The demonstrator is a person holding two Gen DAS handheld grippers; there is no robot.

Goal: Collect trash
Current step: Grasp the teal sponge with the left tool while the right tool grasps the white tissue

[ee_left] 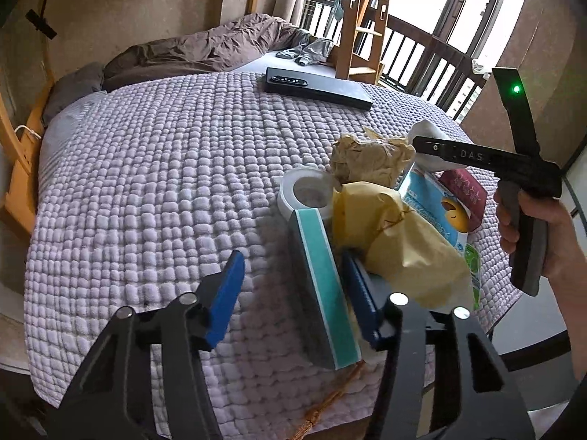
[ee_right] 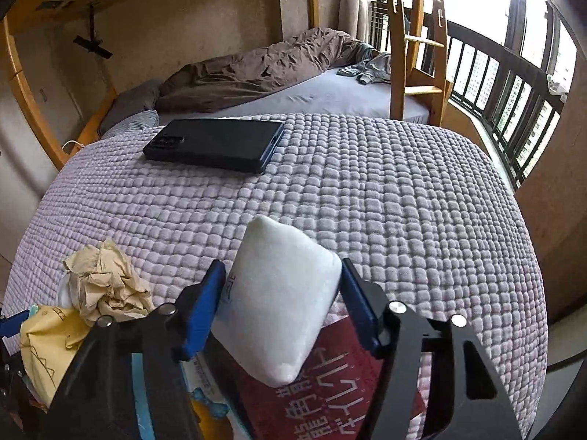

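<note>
- Left gripper (ee_left: 293,286), lower centre of its view, is sitting with jaws spread apart around a teal-edged box (ee_left: 323,293), not pinching it; tape roll (ee_left: 308,192), crumpled brown paper (ee_left: 370,161) and yellow bag (ee_left: 400,242) are piling to its right on the quilt (ee_left: 165,183)
- Right gripper (ee_right: 280,302), lower centre, is clamping a white foam block (ee_right: 282,300) above a red packet (ee_right: 330,385); a black phone (ee_right: 216,148) is lying upper left

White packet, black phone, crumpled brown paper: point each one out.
white packet (ee_right: 282,304), right wrist view, middle of its front face.
black phone (ee_right: 216,143), right wrist view, centre of its back.
crumpled brown paper (ee_left: 370,161), left wrist view, middle of the wad.
</note>
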